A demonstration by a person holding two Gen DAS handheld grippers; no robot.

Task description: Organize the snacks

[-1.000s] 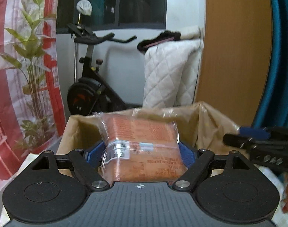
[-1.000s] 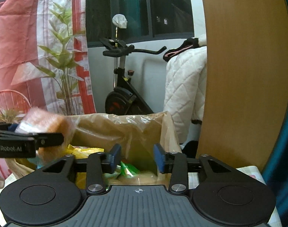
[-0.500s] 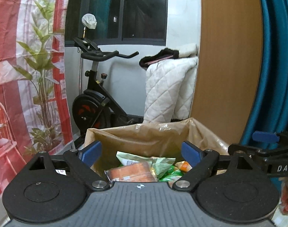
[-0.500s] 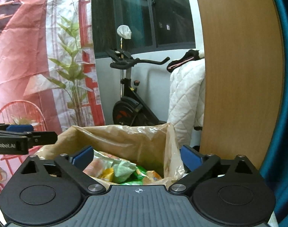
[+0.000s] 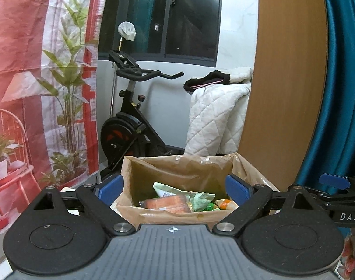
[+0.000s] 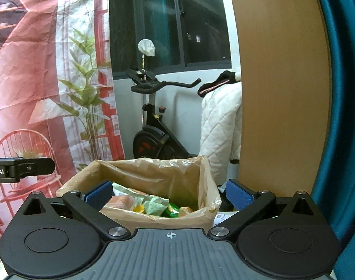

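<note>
A box lined with a tan plastic bag [image 5: 177, 168] [image 6: 154, 170] stands ahead of both grippers. Inside lie an orange snack pack [image 5: 168, 202] [image 6: 121, 200], green packets [image 5: 200, 198] [image 6: 154, 206] and other small snacks. My left gripper [image 5: 175, 189] is open and empty, above and just short of the box's near edge. My right gripper [image 6: 169, 194] is open and empty, also above the near edge. The right gripper shows at the right of the left wrist view [image 5: 336, 186]; the left gripper shows at the left of the right wrist view [image 6: 21, 166].
Behind the box stand an exercise bike [image 5: 130, 126] [image 6: 154, 130], a white quilt [image 5: 214, 119] over a rack, a wooden panel [image 5: 282, 70] and a teal curtain [image 5: 340, 81]. A red printed backdrop [image 5: 37, 81] hangs at the left.
The left gripper opened and let go of the orange snack pack, which now lies in the box. The right gripper also opened wide. Both grippers drew back and up from the box.
</note>
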